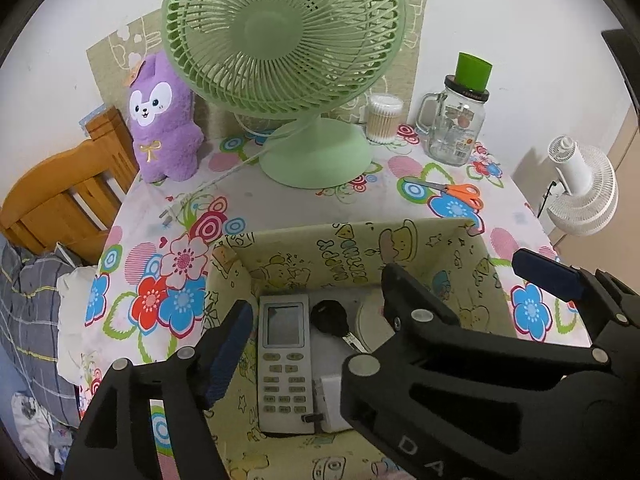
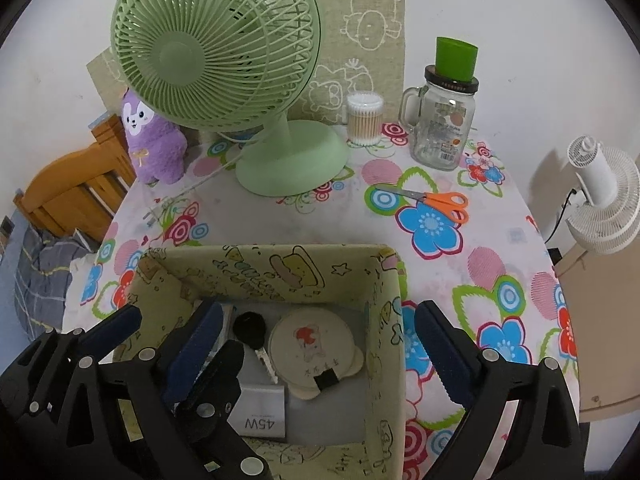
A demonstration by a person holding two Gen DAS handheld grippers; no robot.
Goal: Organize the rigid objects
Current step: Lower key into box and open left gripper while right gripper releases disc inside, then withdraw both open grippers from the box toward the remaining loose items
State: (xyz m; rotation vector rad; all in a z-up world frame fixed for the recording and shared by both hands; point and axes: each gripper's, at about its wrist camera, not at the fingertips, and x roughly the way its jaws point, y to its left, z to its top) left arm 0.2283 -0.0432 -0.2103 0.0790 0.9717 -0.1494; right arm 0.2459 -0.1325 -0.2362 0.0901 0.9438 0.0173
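Note:
A yellow cartoon-print fabric box (image 1: 360,248) (image 2: 264,268) stands on the flowered table near me. In it lie a white remote control (image 1: 285,364), a black-headed key (image 1: 330,318) (image 2: 251,330), a white 45W charger (image 2: 262,412) (image 1: 330,402) and a round cream mirror (image 2: 310,342). My left gripper (image 1: 316,344) is open and empty above the box's left half. My right gripper (image 2: 324,356) is open and empty above the box's right half; its left finger (image 1: 412,304) crosses the left wrist view. Orange-handled scissors (image 1: 452,192) (image 2: 432,200) lie on the table beyond the box.
A green desk fan (image 1: 288,60) (image 2: 224,60) stands at the back, its cord and plug (image 1: 168,216) trailing left. A purple plush (image 1: 162,120), a cotton-swab jar (image 1: 384,118), a glass mug jar with green cup (image 1: 456,124) stand behind. A wooden chair (image 1: 68,196) is left, a white fan (image 1: 584,192) right.

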